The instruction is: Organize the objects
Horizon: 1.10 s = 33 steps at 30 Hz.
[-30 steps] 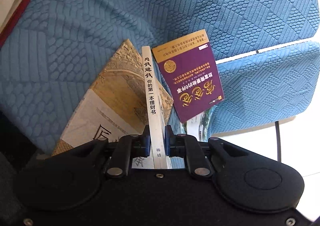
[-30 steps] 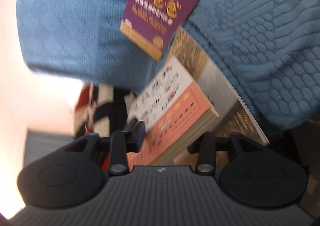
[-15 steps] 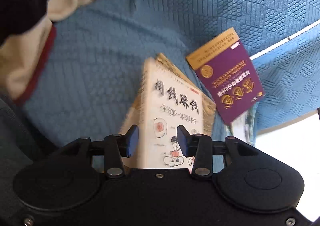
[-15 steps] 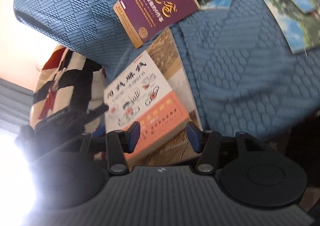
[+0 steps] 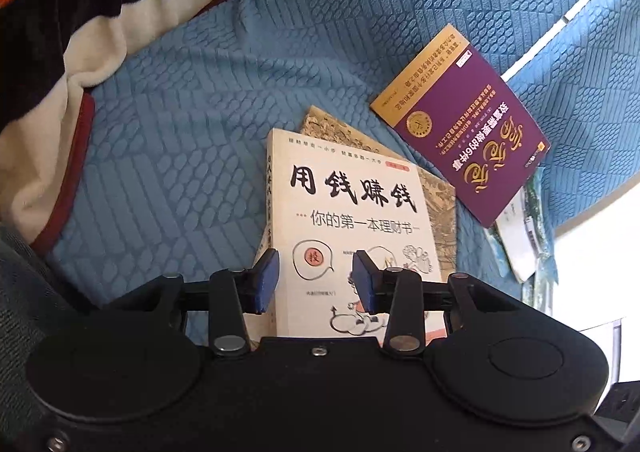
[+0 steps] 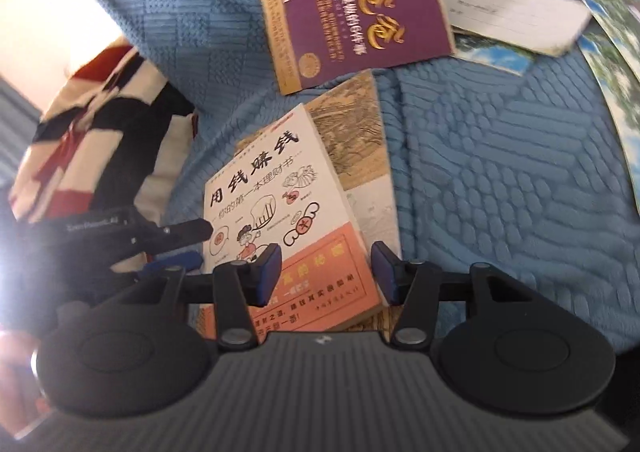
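Both grippers stand with their blue pads apart, gripping nothing. The left gripper (image 5: 315,280) has its fingers (image 5: 267,279) spread over the lower edge of the white paperback (image 5: 352,220), no pad pressing it. The right gripper (image 6: 327,272) hovers likewise parted above that book's orange lower band. The white paperback lies face up (cartoon figures and black Chinese title showing) atop a larger tan illustrated book (image 6: 356,132), both flat on the blue quilted sofa cushion (image 5: 180,132). Just beyond them the purple paperback (image 5: 464,124) lies tilted, its far end overlapping scenic picture cards (image 6: 516,8). A striped blanket (image 5: 80,12) is bunched at the cushion's edge.
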Each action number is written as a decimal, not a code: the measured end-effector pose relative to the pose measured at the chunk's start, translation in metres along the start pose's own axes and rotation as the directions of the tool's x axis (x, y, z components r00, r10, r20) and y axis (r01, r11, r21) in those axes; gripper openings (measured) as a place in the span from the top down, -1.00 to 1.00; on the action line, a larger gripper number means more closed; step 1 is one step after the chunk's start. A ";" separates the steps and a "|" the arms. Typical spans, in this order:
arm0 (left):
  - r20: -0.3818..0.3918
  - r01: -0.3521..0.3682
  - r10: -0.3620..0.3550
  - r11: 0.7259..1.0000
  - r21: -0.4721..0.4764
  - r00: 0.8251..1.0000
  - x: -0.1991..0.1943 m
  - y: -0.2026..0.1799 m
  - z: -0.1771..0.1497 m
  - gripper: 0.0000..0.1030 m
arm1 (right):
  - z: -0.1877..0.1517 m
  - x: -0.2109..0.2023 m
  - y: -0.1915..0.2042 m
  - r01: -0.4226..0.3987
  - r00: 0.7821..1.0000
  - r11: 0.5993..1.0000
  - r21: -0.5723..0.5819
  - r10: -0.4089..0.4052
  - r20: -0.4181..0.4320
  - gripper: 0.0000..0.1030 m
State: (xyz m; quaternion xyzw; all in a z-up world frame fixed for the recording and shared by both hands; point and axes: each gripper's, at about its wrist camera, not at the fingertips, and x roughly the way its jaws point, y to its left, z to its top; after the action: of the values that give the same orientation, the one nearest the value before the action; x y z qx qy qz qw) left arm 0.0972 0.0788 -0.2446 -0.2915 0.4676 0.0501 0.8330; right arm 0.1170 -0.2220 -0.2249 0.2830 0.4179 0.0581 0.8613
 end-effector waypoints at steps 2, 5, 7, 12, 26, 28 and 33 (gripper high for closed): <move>-0.011 -0.009 0.009 1.000 -0.004 1.000 0.003 0.001 -0.001 0.29 | -0.001 0.003 0.007 0.025 1.000 0.998 -0.053 -0.025 0.002 -0.01; -0.003 -0.028 0.028 1.000 0.013 1.000 0.005 0.002 -0.002 0.39 | -0.004 0.003 0.012 0.048 0.999 0.994 -0.096 -0.048 -0.002 0.09; -0.004 -0.021 0.021 1.000 0.002 1.000 0.005 0.004 0.000 0.39 | -0.006 0.001 0.012 0.071 0.997 0.993 -0.093 -0.071 -0.001 0.44; -0.013 -0.004 0.004 1.000 0.000 1.000 0.007 0.008 0.001 0.40 | -0.012 -0.005 0.010 0.075 0.997 0.995 -0.069 -0.076 -0.012 0.52; -0.024 -0.018 0.018 1.000 0.002 1.000 0.006 0.010 0.002 0.40 | -0.029 -0.011 0.015 0.056 0.997 0.998 -0.026 -0.057 -0.048 0.54; -0.025 -0.021 0.021 1.000 0.007 0.999 0.006 0.009 0.002 0.40 | -0.028 -0.011 0.015 0.058 0.997 0.998 -0.024 -0.059 -0.047 0.54; -0.039 -0.048 0.049 0.998 0.028 0.998 0.004 0.004 0.000 0.39 | -0.027 -0.013 0.016 0.074 0.995 0.997 -0.013 -0.074 -0.061 0.55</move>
State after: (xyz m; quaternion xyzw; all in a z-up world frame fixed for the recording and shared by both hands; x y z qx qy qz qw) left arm 0.0980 0.0816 -0.2494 -0.2698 0.4918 0.0584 0.8258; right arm 0.0904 -0.2008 -0.2204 0.2606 0.4541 0.0370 0.8512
